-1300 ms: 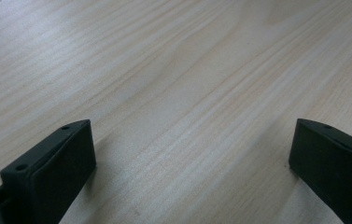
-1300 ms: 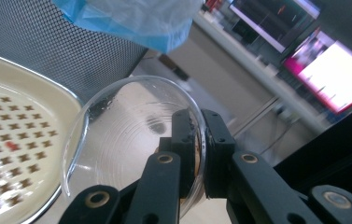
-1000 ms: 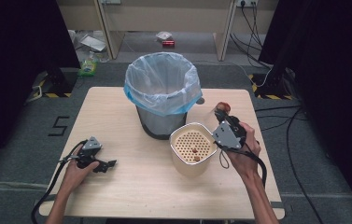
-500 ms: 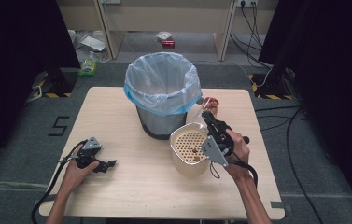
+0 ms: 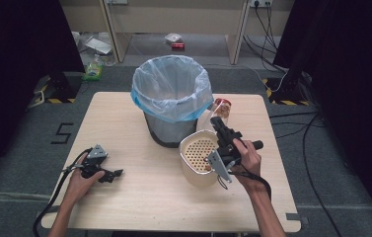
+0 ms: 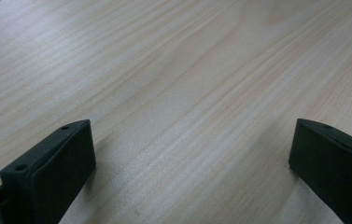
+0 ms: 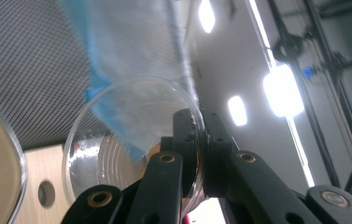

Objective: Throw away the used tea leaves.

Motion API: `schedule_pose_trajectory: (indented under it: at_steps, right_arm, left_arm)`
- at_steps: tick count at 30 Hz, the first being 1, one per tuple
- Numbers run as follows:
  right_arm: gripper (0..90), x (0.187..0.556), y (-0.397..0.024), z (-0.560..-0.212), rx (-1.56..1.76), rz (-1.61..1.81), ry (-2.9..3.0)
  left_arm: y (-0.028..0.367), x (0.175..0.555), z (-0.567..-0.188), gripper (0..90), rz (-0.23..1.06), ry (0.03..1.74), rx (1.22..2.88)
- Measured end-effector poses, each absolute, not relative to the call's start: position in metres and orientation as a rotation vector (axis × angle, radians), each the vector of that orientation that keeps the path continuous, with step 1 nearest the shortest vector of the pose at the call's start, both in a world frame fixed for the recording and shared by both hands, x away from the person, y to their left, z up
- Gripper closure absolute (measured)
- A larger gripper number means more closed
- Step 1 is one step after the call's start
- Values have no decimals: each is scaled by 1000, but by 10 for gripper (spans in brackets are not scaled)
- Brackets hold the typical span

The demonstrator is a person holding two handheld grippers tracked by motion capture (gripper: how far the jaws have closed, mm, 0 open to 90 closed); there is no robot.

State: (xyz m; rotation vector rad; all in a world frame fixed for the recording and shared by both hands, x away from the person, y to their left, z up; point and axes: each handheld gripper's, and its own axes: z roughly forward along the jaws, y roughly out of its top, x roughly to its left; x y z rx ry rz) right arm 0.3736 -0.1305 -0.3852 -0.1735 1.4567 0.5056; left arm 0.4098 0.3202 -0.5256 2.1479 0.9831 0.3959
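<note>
High view looks down on the table [image 5: 124, 197]; left gripper view skims it closely.

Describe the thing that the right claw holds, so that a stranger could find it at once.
Start at the bin with the blue liner, mid-table. At its right side the right claw pinches the rim of a cup. Unlike the cream strainer pot beside it, the cup is clear plastic.

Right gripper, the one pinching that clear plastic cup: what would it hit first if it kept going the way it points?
Probably the mesh bin with the blue bag, just ahead of the right gripper and clear plastic cup; depth is uncertain.
</note>
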Motion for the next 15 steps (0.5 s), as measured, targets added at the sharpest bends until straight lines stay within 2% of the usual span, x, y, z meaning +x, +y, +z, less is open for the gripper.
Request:
schedule_pose_trajectory:
  at_steps: [15]
  right_arm:
    - [870,376,-127,-396,-208,469,1454]
  left_arm:
    - [320,410,-526,0,396,983,2148]
